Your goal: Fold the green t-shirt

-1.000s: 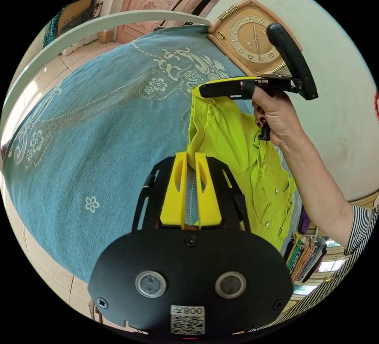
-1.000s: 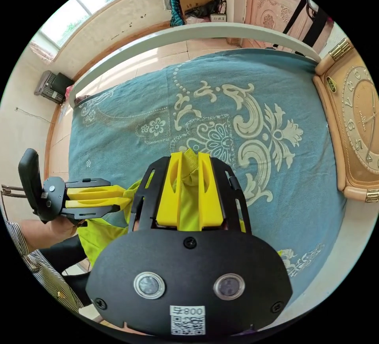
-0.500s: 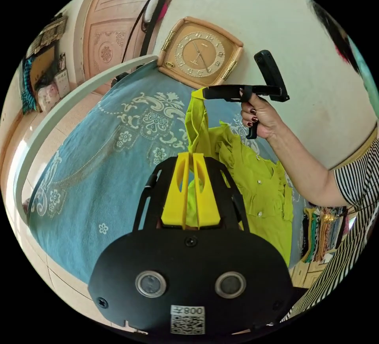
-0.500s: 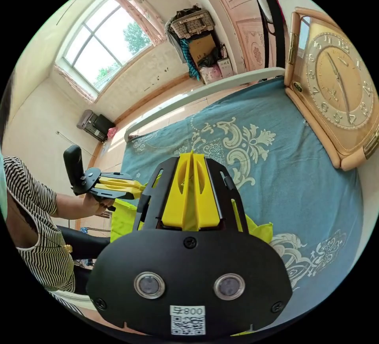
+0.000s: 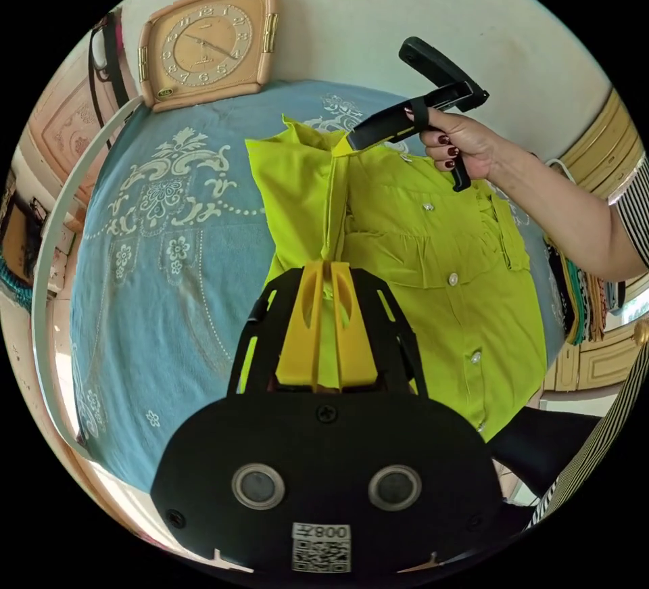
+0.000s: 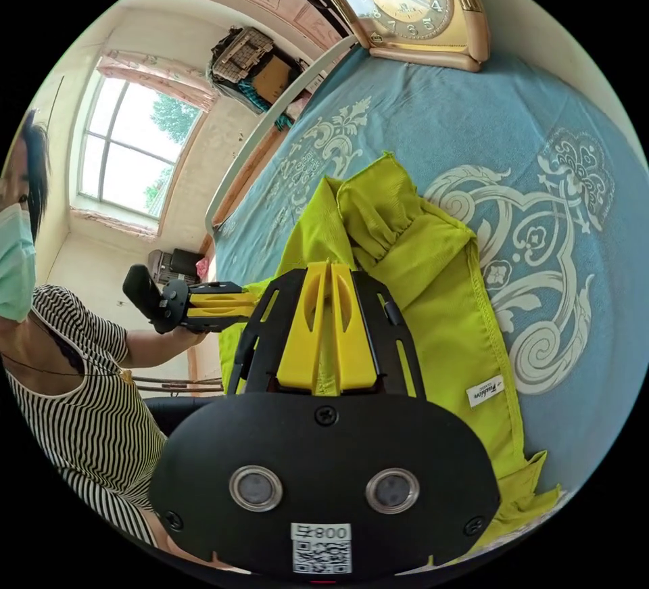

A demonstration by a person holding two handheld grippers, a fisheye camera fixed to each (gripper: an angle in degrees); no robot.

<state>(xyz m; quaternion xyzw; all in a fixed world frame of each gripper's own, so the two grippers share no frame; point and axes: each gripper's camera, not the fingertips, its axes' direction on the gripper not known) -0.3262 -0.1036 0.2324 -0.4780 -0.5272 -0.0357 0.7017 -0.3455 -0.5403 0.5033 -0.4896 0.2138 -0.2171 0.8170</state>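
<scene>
A lime-green buttoned shirt (image 5: pixel 433 257) is held up over the blue bedspread (image 5: pixel 142 278), its front with white buttons facing the left gripper view. My left gripper (image 5: pixel 329 266) is shut on the shirt's top edge. The right gripper (image 5: pixel 353 140), held in a hand (image 5: pixel 466 143), pinches the same edge further along. In the right gripper view my right gripper (image 6: pixel 329 268) is shut on the green shirt (image 6: pixel 433 305), whose fabric spreads onto the bedspread (image 6: pixel 541 143). The left gripper (image 6: pixel 253 303) appears there at the left, closed on the cloth.
A square clock (image 5: pixel 203 41) leans on the wall at the bed's far edge, also seen as the clock (image 6: pixel 405 1). A white bed rail (image 5: pixel 47 257) runs along one side. A person in a striped top (image 6: pixel 88 406) stands beside the bed. A window (image 6: pixel 128 149) lights the room.
Both hands have swung round and the views turned with them. The shirt, bunched and hanging before, now spreads flatter with its button front showing. Both grippers keep their hold.
</scene>
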